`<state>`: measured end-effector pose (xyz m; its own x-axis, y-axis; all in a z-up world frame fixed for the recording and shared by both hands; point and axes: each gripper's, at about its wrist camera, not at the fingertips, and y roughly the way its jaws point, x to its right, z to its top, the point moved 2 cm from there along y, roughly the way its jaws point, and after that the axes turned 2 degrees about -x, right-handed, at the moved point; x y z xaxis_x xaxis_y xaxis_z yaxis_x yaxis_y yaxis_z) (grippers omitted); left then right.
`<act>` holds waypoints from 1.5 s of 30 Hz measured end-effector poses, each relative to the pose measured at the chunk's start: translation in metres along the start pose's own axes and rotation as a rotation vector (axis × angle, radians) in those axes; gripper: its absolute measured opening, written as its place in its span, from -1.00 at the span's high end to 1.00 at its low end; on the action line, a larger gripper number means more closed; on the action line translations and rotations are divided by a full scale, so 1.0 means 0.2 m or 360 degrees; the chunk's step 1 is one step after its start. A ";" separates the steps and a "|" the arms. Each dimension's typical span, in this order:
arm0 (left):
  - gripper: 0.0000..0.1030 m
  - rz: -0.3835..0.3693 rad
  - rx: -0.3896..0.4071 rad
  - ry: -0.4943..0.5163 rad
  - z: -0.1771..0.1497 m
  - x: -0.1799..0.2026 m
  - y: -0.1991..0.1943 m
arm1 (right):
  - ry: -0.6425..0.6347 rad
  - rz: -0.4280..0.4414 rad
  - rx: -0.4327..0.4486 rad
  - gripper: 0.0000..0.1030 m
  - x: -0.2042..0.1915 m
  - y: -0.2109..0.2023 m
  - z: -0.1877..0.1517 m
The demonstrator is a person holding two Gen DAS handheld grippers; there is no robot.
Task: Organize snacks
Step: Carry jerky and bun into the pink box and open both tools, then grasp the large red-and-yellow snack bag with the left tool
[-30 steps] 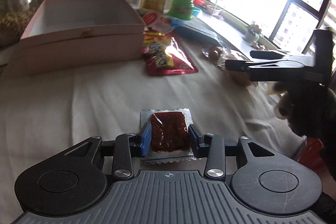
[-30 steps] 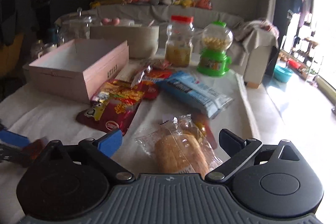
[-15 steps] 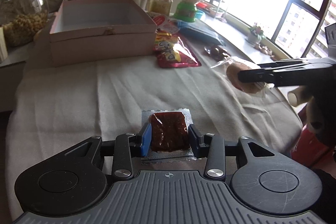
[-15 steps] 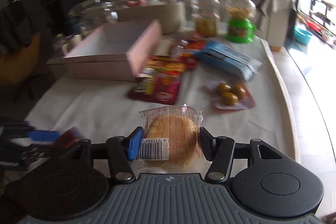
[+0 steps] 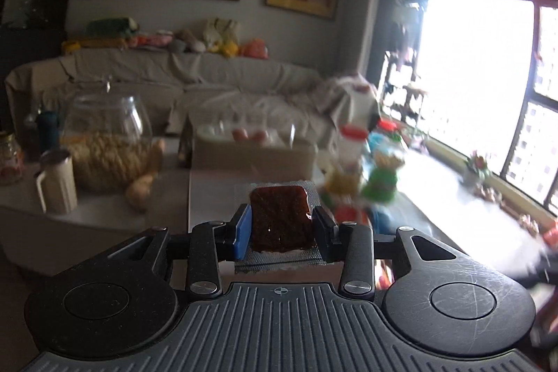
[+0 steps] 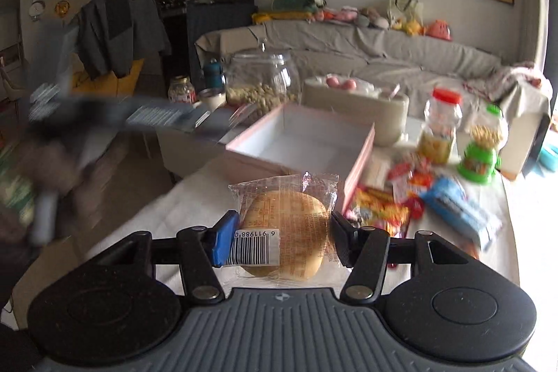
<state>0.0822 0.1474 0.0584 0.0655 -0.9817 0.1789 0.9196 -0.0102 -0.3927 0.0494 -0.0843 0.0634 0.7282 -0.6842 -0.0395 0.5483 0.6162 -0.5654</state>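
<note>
The left gripper (image 5: 280, 229) was clamped on a dark red-brown snack square (image 5: 280, 221) sealed in a clear wrapper with crimped silver edges; the square sat flat between the two fingers, raised clear of the table. The right gripper (image 6: 283, 237) was clamped on a round bun (image 6: 289, 232) in a clear printed wrapper with a barcode label at its left edge, also held in the air above the white tablecloth (image 6: 181, 208).

Beyond the bun stood the open pink box (image 6: 300, 142), its white interior empty as far as the right wrist view showed. Judged from this, nothing was yet packed; both held items were on their way, and the first placements remained to be done.

To the right of the box, still loose on the cloth, lay the red and yellow snack bags (image 6: 380, 208) and a blue packet (image 6: 460, 204). Further back stood a jar with a red lid (image 6: 441, 128) and a green candy dispenser (image 6: 481, 145). A large glass jar (image 6: 261, 82) stood behind the box. These items remained to be sorted.
</note>
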 end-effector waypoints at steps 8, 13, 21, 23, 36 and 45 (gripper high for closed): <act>0.17 -0.0084 -0.0128 -0.0373 0.03 -0.25 0.51 | 0.0128 -0.0120 0.0095 -0.09 0.09 0.15 0.25; 0.17 -0.0011 -0.0040 -0.0423 0.00 -0.32 0.30 | 0.0234 -0.0136 0.0077 -0.09 0.19 0.41 0.47; 0.17 -0.0061 -0.0301 -0.0470 -0.28 -0.27 0.15 | 0.0258 -0.0124 0.0012 -0.54 0.29 0.83 0.62; 0.17 -0.0104 -0.0362 -0.0432 -0.34 -0.21 0.17 | 0.0268 -0.0123 0.0013 -0.54 0.34 0.79 0.54; 0.17 -0.0282 -0.0552 -0.0346 -0.53 0.05 0.31 | 0.0379 -0.0300 -0.0189 -0.54 0.57 0.69 -0.16; 0.17 -0.0259 -0.0622 -0.0357 -0.58 0.08 0.33 | 0.0468 -0.0308 -0.0261 -0.60 0.60 0.88 -0.23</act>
<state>0.0997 0.1082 -0.0704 0.0544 -0.8965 0.4398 0.7134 -0.2733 -0.6453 0.2154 -0.0760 -0.0782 0.4556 -0.8791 -0.1400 0.5738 0.4103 -0.7089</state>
